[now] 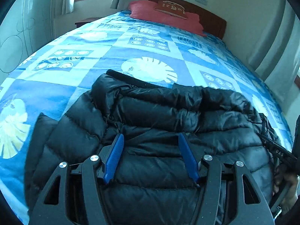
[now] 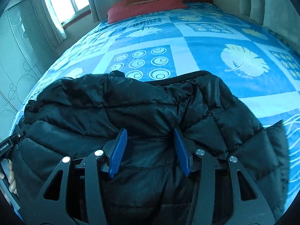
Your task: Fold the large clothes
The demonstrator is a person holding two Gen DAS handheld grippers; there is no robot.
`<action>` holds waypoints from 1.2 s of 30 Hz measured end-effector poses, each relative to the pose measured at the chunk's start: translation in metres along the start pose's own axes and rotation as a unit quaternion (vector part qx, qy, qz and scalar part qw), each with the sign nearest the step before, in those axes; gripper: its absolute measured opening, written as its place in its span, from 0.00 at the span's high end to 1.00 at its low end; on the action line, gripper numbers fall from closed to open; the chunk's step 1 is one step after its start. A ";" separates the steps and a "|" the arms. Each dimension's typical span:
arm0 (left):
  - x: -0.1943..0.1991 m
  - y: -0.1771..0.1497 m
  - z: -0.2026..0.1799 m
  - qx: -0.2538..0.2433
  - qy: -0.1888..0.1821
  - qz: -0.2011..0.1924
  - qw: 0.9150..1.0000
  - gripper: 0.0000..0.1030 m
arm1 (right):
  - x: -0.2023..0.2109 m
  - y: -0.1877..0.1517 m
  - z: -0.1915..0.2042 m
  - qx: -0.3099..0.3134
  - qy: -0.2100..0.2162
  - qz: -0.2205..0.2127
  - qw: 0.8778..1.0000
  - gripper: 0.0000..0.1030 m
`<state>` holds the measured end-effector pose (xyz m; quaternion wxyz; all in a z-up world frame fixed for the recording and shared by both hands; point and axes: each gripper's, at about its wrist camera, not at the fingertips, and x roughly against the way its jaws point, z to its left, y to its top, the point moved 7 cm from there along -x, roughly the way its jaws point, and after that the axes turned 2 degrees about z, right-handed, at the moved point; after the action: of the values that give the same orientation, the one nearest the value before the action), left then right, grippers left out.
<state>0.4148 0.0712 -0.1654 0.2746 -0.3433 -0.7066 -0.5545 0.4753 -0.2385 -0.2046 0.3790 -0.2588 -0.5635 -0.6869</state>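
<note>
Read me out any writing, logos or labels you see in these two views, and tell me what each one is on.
"DAS" – white letters on the right gripper's black body, seen in the left wrist view.
"GenRobot.AI", roughly; small and hard to read – on the left gripper's body, in the right wrist view.
Pale characters on the brown cushion lying on the red pillow: too blurred to read.

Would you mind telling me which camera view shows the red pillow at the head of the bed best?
The left wrist view shows the red pillow best: its whole width appears, with the brown embroidered cushion lying on it. The right wrist view shows the same pillow too, but flatter and nearer the picture's top edge.
</note>
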 end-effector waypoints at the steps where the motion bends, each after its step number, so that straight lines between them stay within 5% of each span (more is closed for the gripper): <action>1: 0.014 -0.003 0.002 0.005 -0.010 -0.004 1.000 0.41 | 0.016 -0.003 -0.002 -0.002 0.006 -0.006 1.000 0.51; 5: 0.062 -0.025 0.021 0.016 -0.011 -0.022 1.000 0.41 | 0.071 -0.031 -0.025 -0.010 -0.009 -0.026 1.000 0.45; 9: 0.104 -0.065 0.062 0.080 -0.009 -0.025 0.996 0.41 | 0.110 -0.074 -0.060 -0.035 -0.042 -0.030 0.998 0.42; 14: 0.143 -0.110 0.102 0.143 0.040 -0.036 0.988 0.33 | 0.143 -0.119 -0.103 -0.100 -0.063 -0.033 0.992 0.41; 19: 0.147 -0.152 0.101 0.206 -0.029 0.004 0.978 0.30 | 0.140 -0.154 -0.115 -0.161 -0.012 -0.012 0.987 0.40; 22: 0.148 -0.156 0.091 0.192 -0.025 -0.011 0.981 0.21 | 0.131 -0.160 -0.113 -0.190 0.015 -0.007 0.982 0.32; 25: 0.140 -0.149 0.094 0.226 -0.030 -0.027 0.973 0.17 | 0.121 -0.164 -0.113 -0.219 0.034 -0.007 0.975 0.30; 27: 0.130 -0.151 0.102 0.250 -0.024 -0.022 0.968 0.31 | 0.121 -0.164 -0.110 -0.214 0.028 -0.011 0.976 0.35; 30: 0.123 -0.155 0.105 0.284 -0.051 -0.027 0.957 0.58 | 0.121 -0.165 -0.105 -0.217 0.049 -0.011 0.975 0.55; 32: 0.130 -0.155 0.097 0.259 -0.048 -0.037 0.964 0.73 | 0.126 -0.165 -0.104 -0.218 0.066 -0.014 0.974 0.67; 36: 0.148 -0.150 0.087 0.231 -0.048 -0.049 0.971 0.80 | 0.138 -0.164 -0.099 -0.206 0.069 -0.023 0.976 0.77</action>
<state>0.2051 0.1595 -0.1615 0.2848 -0.2618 -0.8436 -0.3723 0.2691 -0.3531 -0.2139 0.3390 -0.2704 -0.3881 -0.8132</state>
